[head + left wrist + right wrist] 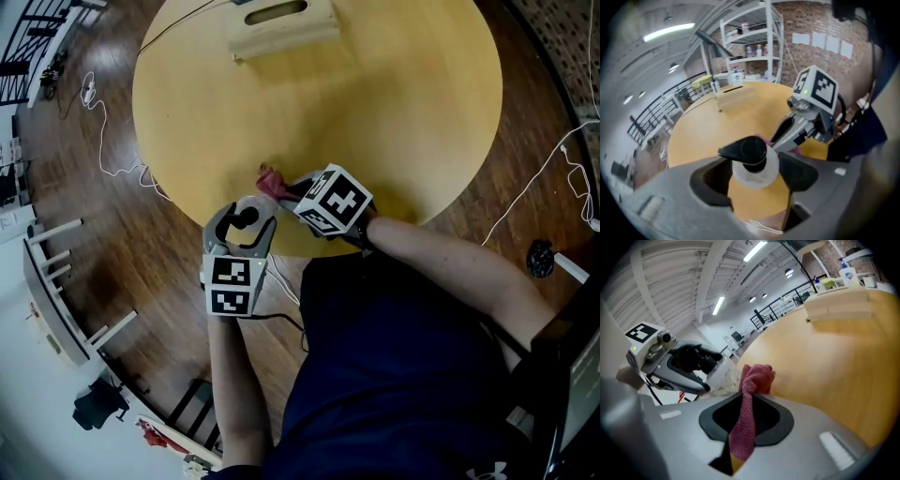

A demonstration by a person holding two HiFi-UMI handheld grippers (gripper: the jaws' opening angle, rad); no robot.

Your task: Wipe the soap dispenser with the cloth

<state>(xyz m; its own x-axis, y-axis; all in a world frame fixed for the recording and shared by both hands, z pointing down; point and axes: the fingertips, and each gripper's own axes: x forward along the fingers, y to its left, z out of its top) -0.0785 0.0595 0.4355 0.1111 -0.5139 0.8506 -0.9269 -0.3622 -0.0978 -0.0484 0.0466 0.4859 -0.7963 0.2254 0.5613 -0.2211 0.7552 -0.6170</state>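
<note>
The soap dispenser (246, 220), a pale translucent bottle with a black pump head, stands at the near edge of the round wooden table (394, 112). My left gripper (241, 228) reaches round it from the near side. In the left gripper view both pads lie against the bottle's body (752, 169). My right gripper (284, 188) comes in from the right, shut on a red cloth (270, 178). In the right gripper view the cloth (751, 380) hangs between the pads, its bunched end right beside the dispenser (718, 373).
A wooden box with a slot (281, 23) stands at the table's far side. White cables (103, 141) trail over the wooden floor on the left and right. A shelf rack with bottles (754, 42) stands beyond the table. The person's body fills the near right.
</note>
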